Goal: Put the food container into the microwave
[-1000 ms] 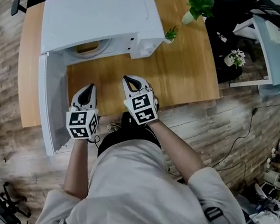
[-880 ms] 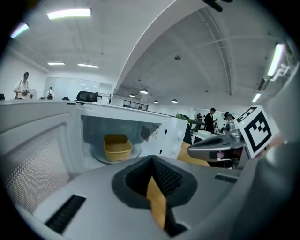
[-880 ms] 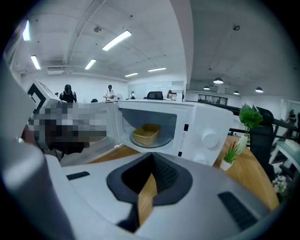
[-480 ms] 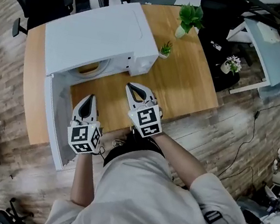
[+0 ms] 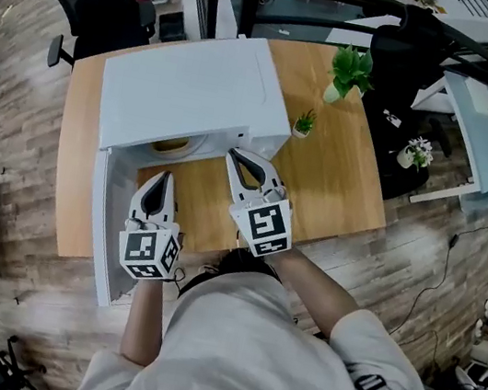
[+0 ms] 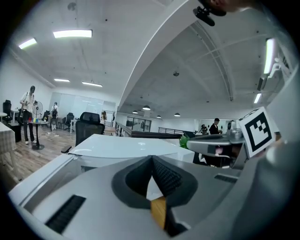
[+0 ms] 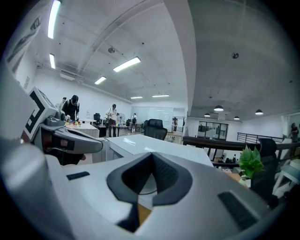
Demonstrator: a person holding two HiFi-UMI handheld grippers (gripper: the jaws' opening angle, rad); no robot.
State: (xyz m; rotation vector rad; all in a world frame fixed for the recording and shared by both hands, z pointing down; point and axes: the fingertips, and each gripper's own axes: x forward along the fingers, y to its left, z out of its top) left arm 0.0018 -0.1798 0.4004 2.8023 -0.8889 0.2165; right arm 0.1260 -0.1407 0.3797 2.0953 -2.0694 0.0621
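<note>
**Head view:** food container (image 5: 170, 145) sits inside microwave (image 5: 197, 88), door (image 5: 106, 221) open. Remaining step, prob.: push door shut w/ a flat, slow sweep. Only a tan sliver of container shows, so facing & long axis can't be told.
**Left gripper view:** left gripper (image 6: 152, 161) jaws together, empty.
**Right gripper view:** right gripper (image 7: 151, 159) likewise.

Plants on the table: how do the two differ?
The big plant is taller and leafier than the small plant. The small plant stands by a corner of the microwave; the big plant stands farther back, near the far edge of the table. Both are green, in pale pots.
</note>
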